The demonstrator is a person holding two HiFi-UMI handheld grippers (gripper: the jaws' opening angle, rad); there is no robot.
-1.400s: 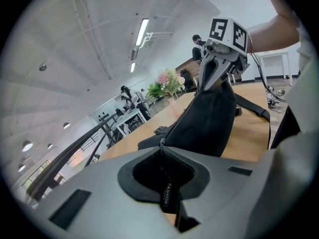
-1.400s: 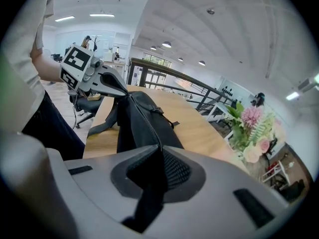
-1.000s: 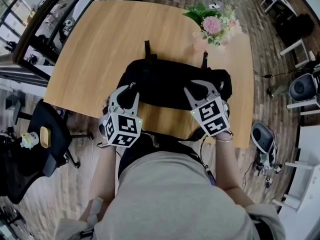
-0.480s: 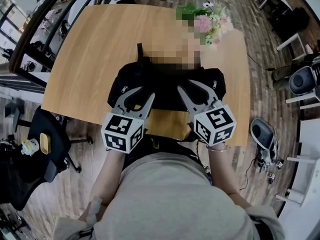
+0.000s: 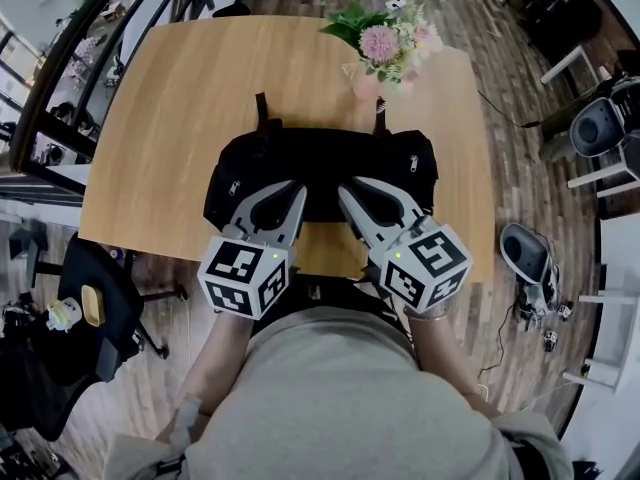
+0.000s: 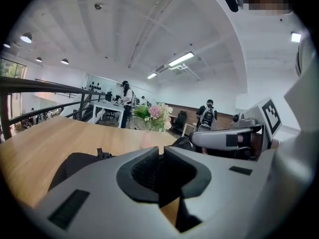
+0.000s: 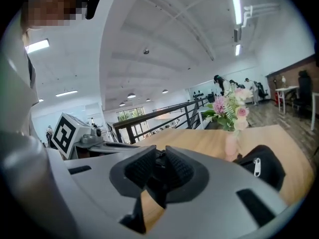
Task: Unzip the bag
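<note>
**Head view.** Black bag (image 5: 330,163) lies flat on the wooden tabletop (image 5: 170,98), long side across, close to the near edge and straight ahead of the person. Two straps (image 5: 262,110) stick out from its far side. A vase of flowers (image 5: 385,48) stands just beyond, apart from the bag. Metal zip pulls show near the bag's L end (image 5: 234,187) and R end. L tool (image 5: 293,190) and R tool (image 5: 346,190) sit side by side over the bag's near half, tips angled inward toward each other, near but not touching. Their marker cubes (image 5: 243,276) lie past the tabletop's near edge, over the person's lap. Whether either tip touches the fabric cannot be told from above.

**Left gripper view.** L tool jaws have just been closing. The ribbed pads (image 6: 145,171) are now almost together w/ only a thin slit btw. the tips, and nothing is clamped. The bag's black shows thru the slit and at lower left, so the bag is below and beyond the tips. R tool shows alongside at right.

**Right gripper view.** R tool jaws have also just been closing. The gap is a little wider than on L, and the pads press on nothing. The dark bag is seen behind them. The bag's R end lies to the right of and below the tool, w/ the flowers farther off.
</note>
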